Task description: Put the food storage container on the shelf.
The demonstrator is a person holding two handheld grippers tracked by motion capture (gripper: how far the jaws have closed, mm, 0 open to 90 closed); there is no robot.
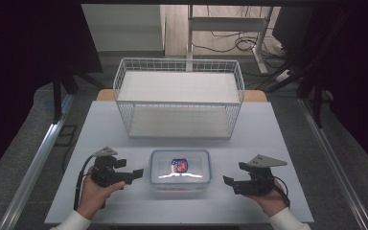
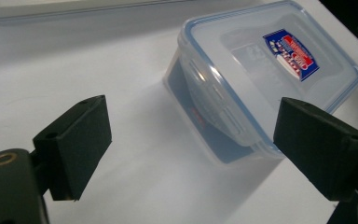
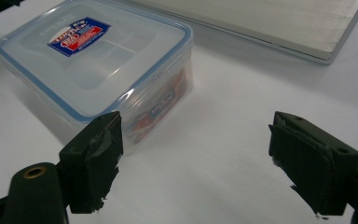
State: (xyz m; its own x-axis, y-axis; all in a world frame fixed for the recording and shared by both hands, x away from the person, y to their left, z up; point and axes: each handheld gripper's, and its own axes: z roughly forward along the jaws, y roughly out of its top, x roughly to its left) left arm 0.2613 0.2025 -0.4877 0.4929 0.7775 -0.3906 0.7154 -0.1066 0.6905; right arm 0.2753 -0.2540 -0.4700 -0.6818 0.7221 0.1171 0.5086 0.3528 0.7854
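Clear lidded container [image 1: 180, 169] sits on white surface [image 1: 268, 139], front centre, before wire basket [image 1: 179, 97]. Left hand-held gripper [image 1: 133, 175] just beside its left, jaws spread. Right hand-held gripper [image 1: 230, 183] near its right, jaws spread, empty.

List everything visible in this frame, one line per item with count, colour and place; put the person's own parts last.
Table: one, white, centre of the high view.
Wire basket: one, white, far half of the table, pale liner inside.
Plastic container: one, clear with blue-trimmed lid and red-blue label, near edge between the grippers, lid on.
Desk frame: one, white, on the floor beyond the table, cables under it.
Left gripper: one, black, left of the container, jaws open, apart from it.
Right gripper: one, black, right of the container, jaws open.
Hands: two, white sleeves, near edge.
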